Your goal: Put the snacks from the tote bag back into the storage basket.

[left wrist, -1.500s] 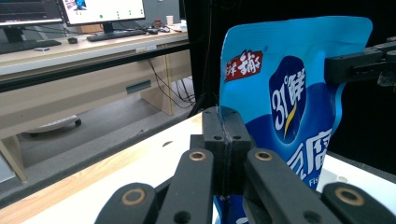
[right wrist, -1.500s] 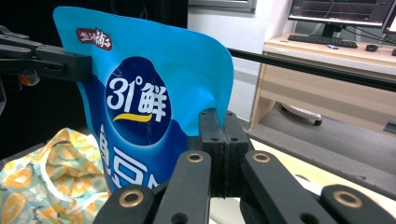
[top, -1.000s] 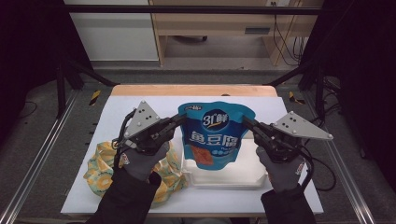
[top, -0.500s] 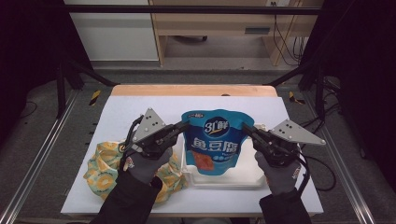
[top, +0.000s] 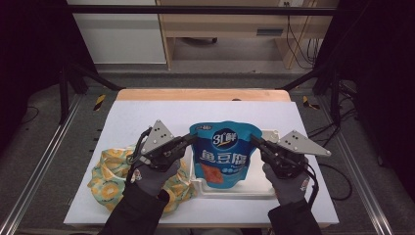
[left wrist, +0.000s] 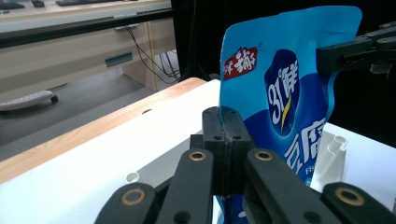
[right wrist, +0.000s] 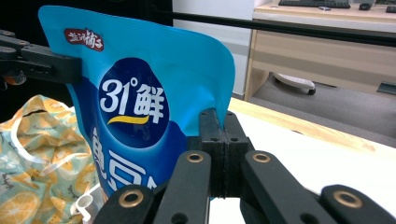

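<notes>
Starting at the left of the table (top: 147,105), there's a yellow-and-teal bag with an orange-slice print (top: 110,178) slumped near the front edge, not being touched. Next to it the left gripper (top: 192,138) has its jaws pinched tight on the left edge of the blue snack pouch (top: 222,154), up near the top. The pouch hangs upright between both tools, its bottom sitting low over the white tray (top: 266,188), maybe just touching it, hard to say from here. Over on the right, the right gripper (top: 254,140) is clamped the same way on the pouch's other edge. So I'd guess the pick-up part is done and what's left is settling it into the tray and letting go of both sides. Label-wise, the front reads "31°鲜" in big white print (right wrist: 133,105), with a small red tag (right wrist: 84,39) in the corner I can't read, and large characters lower down that look like "鱼豆腐".
</notes>
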